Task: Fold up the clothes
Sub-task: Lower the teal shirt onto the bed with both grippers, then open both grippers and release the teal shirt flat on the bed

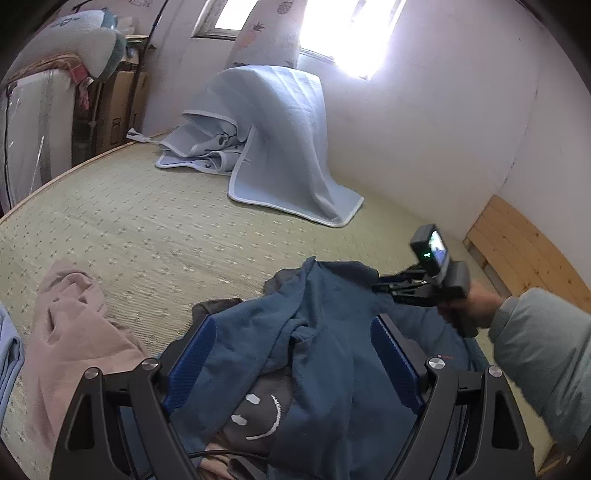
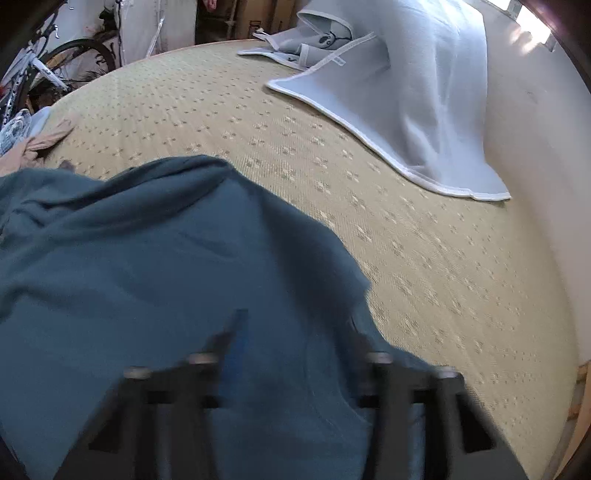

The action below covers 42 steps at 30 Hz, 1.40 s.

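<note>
**Jaws spread wide over a blue top on the mat**

Both jaws of the left gripper [image 1: 295,354] are being held wide apart, and the blue garment [image 1: 325,332] is bunched loosely between them, not pinched. Under the blue cloth a dark grey piece with a white smiley print [image 1: 258,413] is being partly covered. The right gripper [image 2: 295,354] is badly blurred in its own view; its fingers [image 2: 232,343] are looking spread with blue fabric lying across the gap, though a grip can't really be judged. From the left camera that gripper is being gripped by a hand [image 1: 469,306] in a pale grey-green sleeve [image 1: 543,354], at the garment's far right edge.

To the left a pinkish garment [image 1: 70,332] is being left crumpled on the green patterned mat [image 1: 166,229]. Farther back, well apart from the clothes, a light blue blanket [image 1: 280,140] is being draped over something tall by the wall, below a bright window [image 1: 351,33]. Cardboard boxes [image 1: 122,107] are being stored in the far left corner.
</note>
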Available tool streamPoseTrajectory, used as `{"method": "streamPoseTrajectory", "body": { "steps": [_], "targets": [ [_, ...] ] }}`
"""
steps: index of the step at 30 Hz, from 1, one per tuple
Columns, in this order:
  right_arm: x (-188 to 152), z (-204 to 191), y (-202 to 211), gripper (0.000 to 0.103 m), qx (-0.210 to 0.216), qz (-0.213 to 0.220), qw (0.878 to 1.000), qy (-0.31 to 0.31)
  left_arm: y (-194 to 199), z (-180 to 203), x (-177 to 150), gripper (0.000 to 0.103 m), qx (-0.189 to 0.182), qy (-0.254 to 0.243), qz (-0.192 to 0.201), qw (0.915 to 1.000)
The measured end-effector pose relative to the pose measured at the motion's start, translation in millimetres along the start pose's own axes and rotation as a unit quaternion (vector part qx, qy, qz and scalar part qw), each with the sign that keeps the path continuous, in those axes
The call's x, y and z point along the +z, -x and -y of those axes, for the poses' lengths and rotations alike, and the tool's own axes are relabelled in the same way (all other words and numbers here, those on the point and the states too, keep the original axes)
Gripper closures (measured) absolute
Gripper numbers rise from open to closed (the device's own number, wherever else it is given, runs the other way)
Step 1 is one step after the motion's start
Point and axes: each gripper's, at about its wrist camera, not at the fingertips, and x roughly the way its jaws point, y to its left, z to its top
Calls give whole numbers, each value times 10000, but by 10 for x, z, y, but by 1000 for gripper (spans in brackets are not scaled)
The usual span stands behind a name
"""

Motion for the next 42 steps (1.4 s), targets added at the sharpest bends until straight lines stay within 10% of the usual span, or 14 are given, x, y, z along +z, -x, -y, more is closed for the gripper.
{"method": "streamPoseTrajectory", "body": {
  "steps": [11,18,22,30,42],
  "targets": [
    [195,141,6,97,-1593,324,9761,-1445,212,-445,140,14,6,833,205,9963],
    [163,-192,967,85,-1396,1286,9685,-1611,441,-560,254,14,-374,1269,446,9902],
    [-56,-563,1794,64,-1168,1825,9611,-1710,655,-384,316,14,-629,1127,665,9894],
    [-656,-1458,3774,58,-711,2818,9332,-2112,1489,248,446,14,-1423,465,1195,9815],
    [-2077,-2588,6721,17,-810,4647,8508,-2315,3523,608,300,11,-1738,268,1760,9686]
  ]
}}
